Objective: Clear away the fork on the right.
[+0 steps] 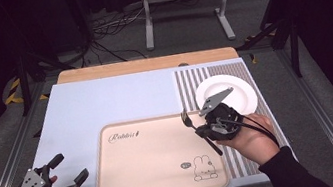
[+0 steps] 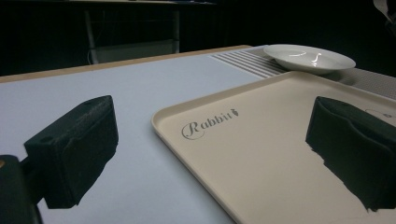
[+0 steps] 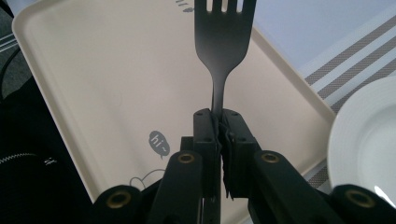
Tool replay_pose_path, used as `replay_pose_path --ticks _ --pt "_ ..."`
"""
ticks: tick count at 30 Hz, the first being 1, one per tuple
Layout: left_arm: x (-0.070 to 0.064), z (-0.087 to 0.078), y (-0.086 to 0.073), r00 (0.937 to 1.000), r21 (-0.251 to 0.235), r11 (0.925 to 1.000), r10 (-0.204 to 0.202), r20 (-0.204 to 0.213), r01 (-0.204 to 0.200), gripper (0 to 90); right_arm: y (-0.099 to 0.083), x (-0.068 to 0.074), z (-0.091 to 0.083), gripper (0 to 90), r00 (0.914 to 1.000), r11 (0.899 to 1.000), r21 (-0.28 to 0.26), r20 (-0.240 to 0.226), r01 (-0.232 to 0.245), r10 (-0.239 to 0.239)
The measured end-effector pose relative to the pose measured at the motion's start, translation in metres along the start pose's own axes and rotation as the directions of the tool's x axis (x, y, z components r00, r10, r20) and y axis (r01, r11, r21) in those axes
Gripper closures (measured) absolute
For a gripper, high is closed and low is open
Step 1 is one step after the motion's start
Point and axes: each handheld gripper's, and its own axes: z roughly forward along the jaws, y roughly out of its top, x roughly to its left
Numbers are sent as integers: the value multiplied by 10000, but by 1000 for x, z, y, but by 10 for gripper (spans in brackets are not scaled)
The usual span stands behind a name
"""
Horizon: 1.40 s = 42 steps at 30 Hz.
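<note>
Midway, by the look: right gripper [image 3: 219,135] clamped on black fork [image 1: 200,131], centre-right of high view, above tray [image 1: 118,182] edge; not yet set down. Left gripper [image 1: 61,178] wide, empty, lower left.

White plate [image 1: 235,90] on striped mat [image 1: 188,82]

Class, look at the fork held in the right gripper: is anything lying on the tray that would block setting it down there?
Nothing visible does. The right gripper holds the black fork above the beige tray, whose surface bears just printed drawings. The white plate sits off to the tray's side.
</note>
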Motion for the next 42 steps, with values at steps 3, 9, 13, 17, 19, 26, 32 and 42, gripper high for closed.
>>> replay_pose_path --ticks 3,9,13,17,19,26,32,42 --pt "0 0 0 10000 6 10000 13 -12 -13 30 2 2 4 857 9992 9993 6 -108 -384 384" --pt "0 0 0 10000 -15 10000 20 1 -20 31 3 8 10 857 9975 9976 45 -79 -696 696" --pt "0 0 0 10000 -59 10000 -22 10 22 31 2 10 16 857 9951 9952 123 -148 -974 976" --pt "0 0 0 10000 -63 10000 -27 19 27 31 0 12 23 857 9944 9944 306 -274 -1011 1019" --pt "0 0 0 10000 -59 10000 -29 24 29 31 -1 12 27 857 9934 9931 473 -337 -1076 1093" --pt "0 0 0 10000 -14 10000 23 10 -23 31 -6 9 39 857 9907 9876 948 -414 -1249 1293" --pt "0 0 0 10000 -2 10000 4 2 -4 31 -11 6 49 856 9881 9839 1159 -563 -1358 1430" --pt "0 0 0 10000 -24 10000 14 18 -14 31 -15 2 63 856 9823 9787 1255 -732 -1627 1727"
